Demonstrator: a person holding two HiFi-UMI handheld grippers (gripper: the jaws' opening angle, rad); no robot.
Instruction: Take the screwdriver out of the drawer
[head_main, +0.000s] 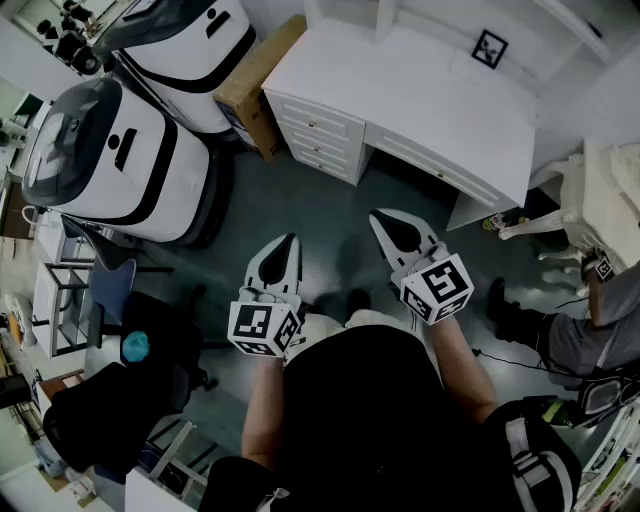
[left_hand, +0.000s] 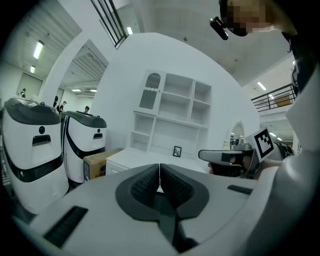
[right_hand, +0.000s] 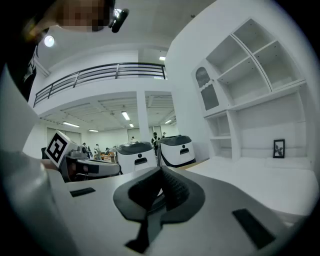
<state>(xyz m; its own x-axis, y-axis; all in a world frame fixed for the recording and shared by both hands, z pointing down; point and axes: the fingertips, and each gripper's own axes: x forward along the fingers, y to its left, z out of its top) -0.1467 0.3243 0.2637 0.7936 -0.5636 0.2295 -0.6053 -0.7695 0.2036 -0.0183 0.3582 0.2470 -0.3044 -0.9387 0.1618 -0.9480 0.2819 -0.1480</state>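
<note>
No screwdriver shows in any view. The white desk (head_main: 420, 100) stands ahead of me, its stack of drawers (head_main: 315, 132) at the left end, all pushed in. My left gripper (head_main: 290, 242) and right gripper (head_main: 381, 219) hang side by side over the dark floor, short of the desk, both shut with nothing between the jaws. In the left gripper view the left gripper (left_hand: 159, 172) faces the desk (left_hand: 132, 159) and its shelf unit. The right gripper (right_hand: 161, 176) has the desk top (right_hand: 250, 177) to its right.
A cardboard box (head_main: 255, 85) leans beside the drawers, with two large white machines (head_main: 120, 160) further left. A small picture frame (head_main: 489, 48) stands on the desk. A black chair (head_main: 110, 400) is at my left, another person (head_main: 590, 330) at the right.
</note>
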